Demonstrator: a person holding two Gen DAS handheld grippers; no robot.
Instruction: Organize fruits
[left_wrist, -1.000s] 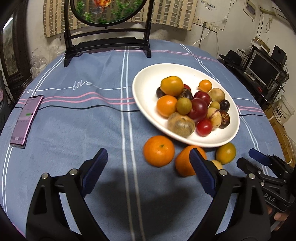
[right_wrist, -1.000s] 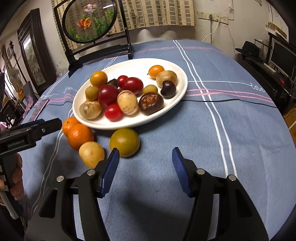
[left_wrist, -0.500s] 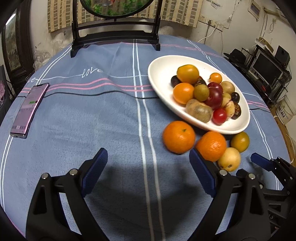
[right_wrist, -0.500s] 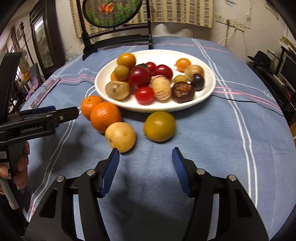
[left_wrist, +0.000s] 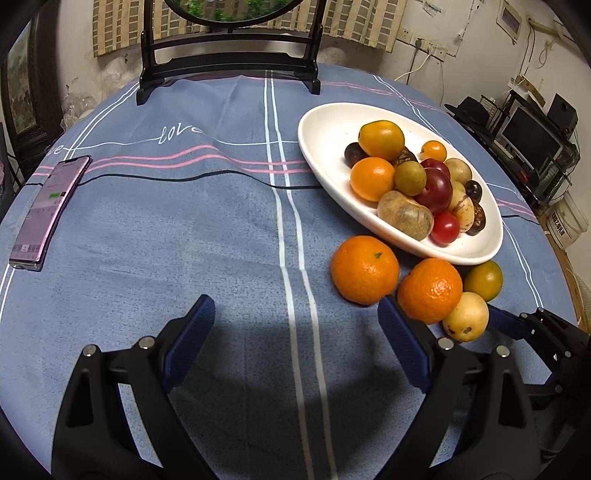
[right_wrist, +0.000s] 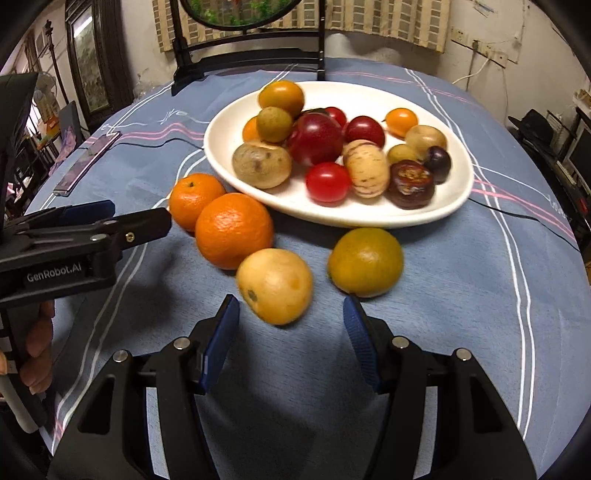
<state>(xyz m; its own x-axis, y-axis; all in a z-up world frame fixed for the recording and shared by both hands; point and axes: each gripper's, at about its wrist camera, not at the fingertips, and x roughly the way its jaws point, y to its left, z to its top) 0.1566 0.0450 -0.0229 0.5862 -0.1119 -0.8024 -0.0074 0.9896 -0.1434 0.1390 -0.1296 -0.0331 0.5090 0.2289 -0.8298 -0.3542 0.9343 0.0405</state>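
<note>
Four loose fruits on the blue tablecloth (left_wrist: 184, 229) just beside the white plate (right_wrist: 229, 125) of mixed fruit, yellow fruit (right_wrist: 275, 285) nearest, just ahead of the right gripper (right_wrist: 291, 332) with jaws wide and empty, two oranges (right_wrist: 233, 229) touching, greenish citrus (right_wrist: 365, 261) near the plate rim, left gripper (left_wrist: 295, 339) wide open over bare cloth, phone (left_wrist: 50, 210) far left.
</note>
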